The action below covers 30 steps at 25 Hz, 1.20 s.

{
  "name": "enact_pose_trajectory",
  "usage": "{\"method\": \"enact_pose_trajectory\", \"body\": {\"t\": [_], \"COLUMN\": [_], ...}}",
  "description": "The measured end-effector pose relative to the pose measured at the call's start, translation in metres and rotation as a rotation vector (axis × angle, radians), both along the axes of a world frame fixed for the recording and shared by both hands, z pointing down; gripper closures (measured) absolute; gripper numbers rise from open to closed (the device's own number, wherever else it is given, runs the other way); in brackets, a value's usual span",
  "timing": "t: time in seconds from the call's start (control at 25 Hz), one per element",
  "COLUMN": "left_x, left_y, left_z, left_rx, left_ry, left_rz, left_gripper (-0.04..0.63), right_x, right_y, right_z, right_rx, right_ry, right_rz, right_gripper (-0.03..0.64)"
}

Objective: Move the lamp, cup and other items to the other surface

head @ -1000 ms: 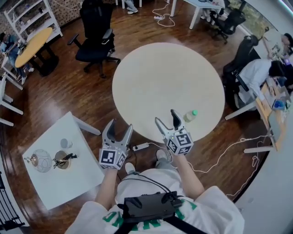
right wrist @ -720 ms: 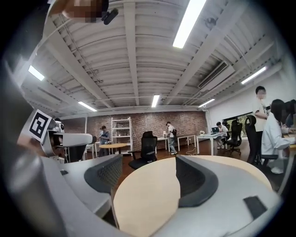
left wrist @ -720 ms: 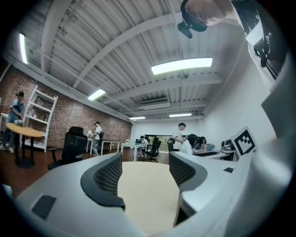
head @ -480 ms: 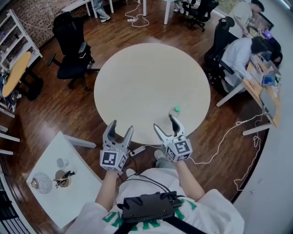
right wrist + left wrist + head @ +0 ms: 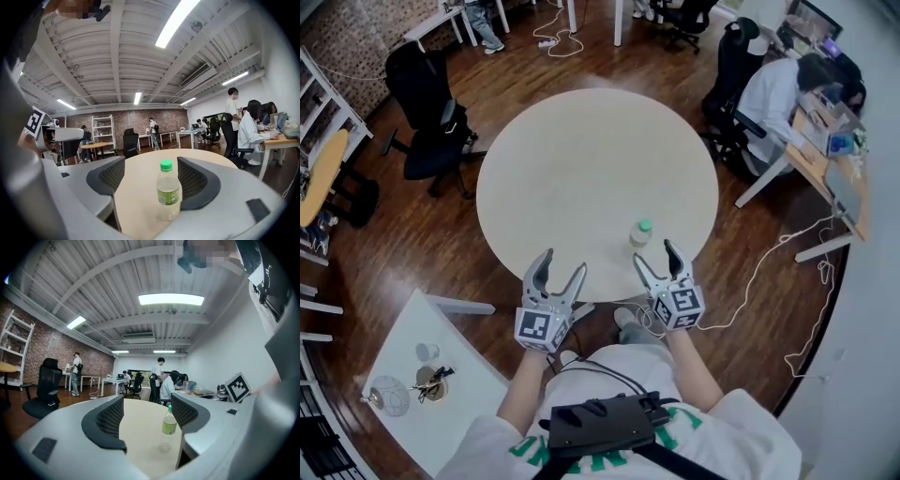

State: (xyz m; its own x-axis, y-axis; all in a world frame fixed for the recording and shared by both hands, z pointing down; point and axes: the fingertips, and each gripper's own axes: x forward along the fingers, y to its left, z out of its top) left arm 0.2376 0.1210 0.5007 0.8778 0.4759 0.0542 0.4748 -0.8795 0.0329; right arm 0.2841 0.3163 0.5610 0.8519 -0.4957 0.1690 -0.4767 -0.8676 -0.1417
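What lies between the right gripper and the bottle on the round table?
Nothing: only bare top of the round table lies between the right gripper and the bottle, as the head view and the right gripper view show.

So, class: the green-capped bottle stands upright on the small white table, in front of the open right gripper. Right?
No. The bottle stands upright on the round table, in front of the open right gripper; the head view shows it.

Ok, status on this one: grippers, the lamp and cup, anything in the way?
Left gripper open, empty; right gripper open, empty. Lamp and cup on small white table, untouched. Bottle on round table, ahead of right gripper.
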Motion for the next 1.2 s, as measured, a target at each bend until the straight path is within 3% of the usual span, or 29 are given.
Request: {"method": "enact_pose_trajectory", "body": {"t": [0.4, 0.48, 0.56, 0.68, 0.84, 1.0, 1.2], "left_x": [-0.002, -0.004, -0.005, -0.008, -0.015, -0.027, -0.050], "left_y": [0.017, 0.011, 0.004, -0.006, -0.022, -0.041, -0.073], "left_z": [0.008, 0.008, 0.010, 0.011, 0.010, 0.008, 0.001], "left_rx": [0.017, 0.021, 0.020, 0.012, 0.018, 0.020, -0.002], "left_ry": [-0.052, -0.060, -0.057, -0.047, -0.042, -0.027, -0.036], "left_rz": [0.002, -0.017, -0.043, -0.083, -0.132, -0.191, -0.305], "left_gripper": [0.296, 0.296, 0.296, 0.296, 0.296, 0.296, 0.296], "right_x": [0.061, 0.070, 0.076, 0.077, 0.067, 0.048, 0.021], "right_y": [0.003, -0.002, -0.004, -0.012, -0.043, -0.091, -0.160], "right_z": [0.048, 0.052, 0.048, 0.025, -0.007, -0.037, -0.054], "right_rx": [-0.057, -0.065, -0.081, -0.098, -0.010, -0.033, 0.021], "right_ry": [-0.126, -0.132, -0.113, -0.052, -0.024, 0.051, 0.052], "right_rz": [-0.032, -0.044, -0.053, -0.077, -0.175, -0.330, -0.516], "right_gripper": [0.310, 0.355, 0.445, 0.468, 0.468, 0.471, 0.471]}}
